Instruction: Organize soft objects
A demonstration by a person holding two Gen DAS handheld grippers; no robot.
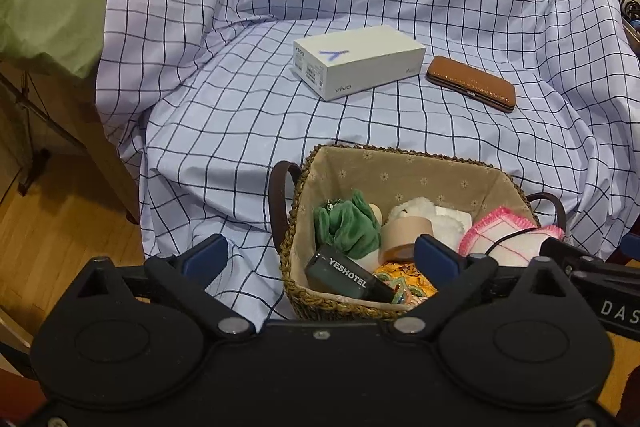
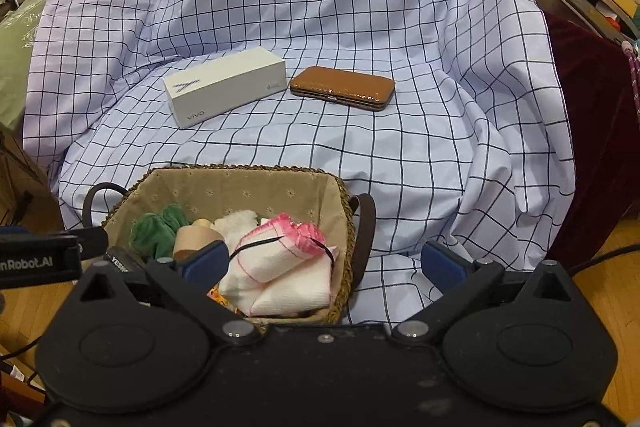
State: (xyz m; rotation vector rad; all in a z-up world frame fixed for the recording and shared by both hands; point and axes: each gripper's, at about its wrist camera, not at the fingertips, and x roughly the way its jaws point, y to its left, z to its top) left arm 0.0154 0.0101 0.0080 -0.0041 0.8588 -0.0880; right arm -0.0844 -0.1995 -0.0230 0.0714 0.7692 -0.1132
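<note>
Both the left hand-held gripper [image 1: 322, 259] and the right hand-held gripper [image 2: 326, 265] gape wide and hold nothing above the basket [image 1: 404, 169] at the near edge of the checked sheet [image 1: 240, 131], where the pink-edged cloth [image 2: 280, 259], green cloth [image 1: 346, 225] and white fluffy cloth [image 1: 424, 215] lie.

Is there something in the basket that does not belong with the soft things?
Yes. In the basket, a dark YESHOTEL bottle lies tilted among the green cloth and pink-edged towel. It looks hard, not soft. Nothing looks spilled or damaged.
</note>
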